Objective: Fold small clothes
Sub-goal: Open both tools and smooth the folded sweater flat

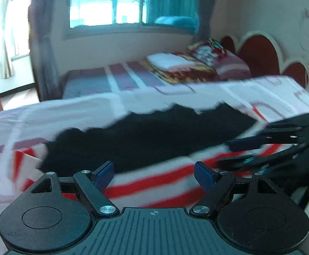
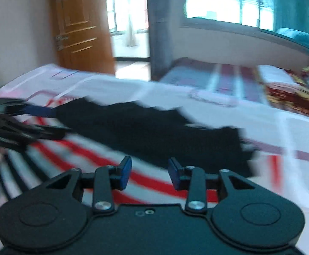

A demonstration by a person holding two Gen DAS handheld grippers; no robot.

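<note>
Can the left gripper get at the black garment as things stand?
Probably yes. The left gripper is open and empty, and the black garment lies flat on the bed just ahead with nothing between.

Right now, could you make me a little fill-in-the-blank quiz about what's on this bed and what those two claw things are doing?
1. The garment spread on the bedsheet is ____ in colour.
2. The jaws of the left gripper stand ____, holding nothing.
3. The sheet's boldest stripes are white and ____.
4. The door behind the bed is made of ____.

Missing words: black; open; red; wood
</note>
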